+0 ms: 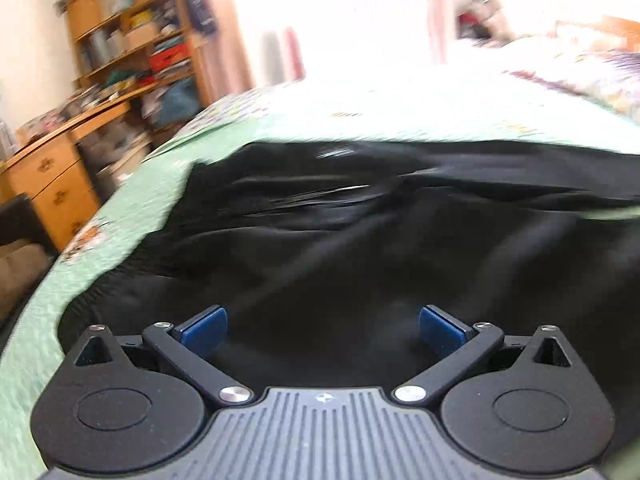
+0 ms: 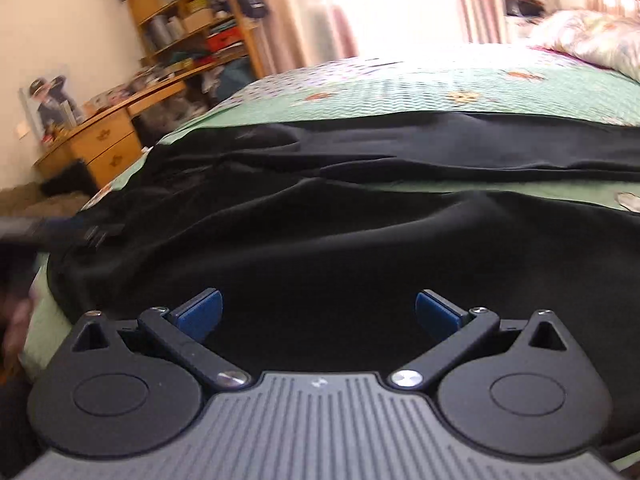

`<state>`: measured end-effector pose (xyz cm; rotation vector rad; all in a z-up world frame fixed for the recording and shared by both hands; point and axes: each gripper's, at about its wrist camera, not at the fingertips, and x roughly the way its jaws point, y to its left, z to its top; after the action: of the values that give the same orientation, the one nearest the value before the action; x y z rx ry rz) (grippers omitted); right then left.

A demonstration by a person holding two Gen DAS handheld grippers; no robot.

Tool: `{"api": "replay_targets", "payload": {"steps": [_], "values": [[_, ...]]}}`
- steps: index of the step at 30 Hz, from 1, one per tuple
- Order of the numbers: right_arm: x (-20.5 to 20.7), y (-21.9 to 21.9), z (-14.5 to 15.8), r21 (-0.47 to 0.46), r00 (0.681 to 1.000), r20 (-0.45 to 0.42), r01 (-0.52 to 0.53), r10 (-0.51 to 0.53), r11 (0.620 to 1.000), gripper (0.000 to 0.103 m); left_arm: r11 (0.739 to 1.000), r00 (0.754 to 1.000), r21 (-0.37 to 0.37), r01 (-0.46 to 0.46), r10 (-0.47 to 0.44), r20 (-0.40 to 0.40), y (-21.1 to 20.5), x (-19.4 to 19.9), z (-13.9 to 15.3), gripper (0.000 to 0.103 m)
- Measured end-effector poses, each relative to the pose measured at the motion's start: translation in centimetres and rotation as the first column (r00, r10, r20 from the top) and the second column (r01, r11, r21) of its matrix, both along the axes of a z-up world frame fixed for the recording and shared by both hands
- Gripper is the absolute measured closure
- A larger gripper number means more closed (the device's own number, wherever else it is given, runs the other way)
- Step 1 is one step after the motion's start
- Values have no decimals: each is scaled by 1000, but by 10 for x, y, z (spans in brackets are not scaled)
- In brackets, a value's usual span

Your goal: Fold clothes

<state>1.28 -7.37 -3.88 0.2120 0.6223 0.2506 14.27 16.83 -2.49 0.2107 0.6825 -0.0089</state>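
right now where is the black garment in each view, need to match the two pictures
Left wrist view: the black garment fills the centre and right, spread on the green bedspread, just ahead of the open left hand-held gripper.
Right wrist view: it runs across the middle, edge to edge, ahead of the open right hand-held gripper.
Shared landmark: the wooden desk with drawers, at the left in both.

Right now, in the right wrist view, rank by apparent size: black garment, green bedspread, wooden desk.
1. black garment, largest, though nearest the camera.
2. green bedspread.
3. wooden desk, smallest, but farthest away, so true size is unsure.
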Motion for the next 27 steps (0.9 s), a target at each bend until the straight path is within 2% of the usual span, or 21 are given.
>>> {"api": "replay_targets", "payload": {"steps": [2, 3, 4, 6, 8, 10, 13, 15, 17, 19, 21, 23, 24, 27], "values": [[11, -4, -6, 6, 999, 29, -34, 34, 999, 0, 992, 988, 32, -119, 122, -91, 39, 31, -20, 1], [16, -6, -11, -1, 998, 44, -44, 44, 999, 0, 987, 979, 10, -159, 159, -125, 61, 37, -30, 1], [19, -7, -19, -11, 997, 60, -46, 47, 999, 0, 987, 981, -38, -158, 152, -119, 76, 33, -31, 1], [16, -7, -24, -19, 995, 96, -40, 41, 999, 0, 983, 990, -134, -125, 115, -78, 97, 17, -26, 7], [18, -4, -27, -21, 992, 115, -40, 42, 999, 0, 986, 994, -121, -110, 109, -17, 100, -1, -14, 11], [23, 1, -23, -35, 988, 138, -66, 70, 997, 0, 984, 987, -111, -142, 149, 60, 102, -19, -2, 2], [30, 9, -16, -62, 976, 191, -96, 106, 993, 0, 944, 962, -217, -247, 266, 61, 122, -27, 4, 1], [40, 12, -13, -44, 978, 187, -89, 96, 995, 0, 902, 946, -303, -306, 324, 8, 134, -27, -1, 1], [44, 13, -12, 3, 984, 167, -71, 69, 998, 0, 873, 932, -338, -352, 362, -36, 138, -30, -8, 1], [38, 14, -13, 40, 987, 151, -61, 54, 997, 0, 861, 917, -325, -391, 394, -61, 139, -34, -15, 1], [26, 16, -17, 31, 990, 130, -58, 53, 998, 0, 845, 911, -351, -405, 404, -78, 141, -42, -18, 1], [10, 16, -19, 21, 992, 114, -53, 50, 998, 0, 830, 916, -403, -386, 396, -62, 140, -56, -13, 1], [2, 15, -20, 17, 993, 108, -52, 49, 999, 0, 829, 920, -417, -371, 389, -45, 138, -62, -9, 1], [-16, 10, -18, -16, 992, 115, -40, 42, 999, 0, 850, 931, -417, -322, 363, 22, 129, -69, 6, 1]]}}
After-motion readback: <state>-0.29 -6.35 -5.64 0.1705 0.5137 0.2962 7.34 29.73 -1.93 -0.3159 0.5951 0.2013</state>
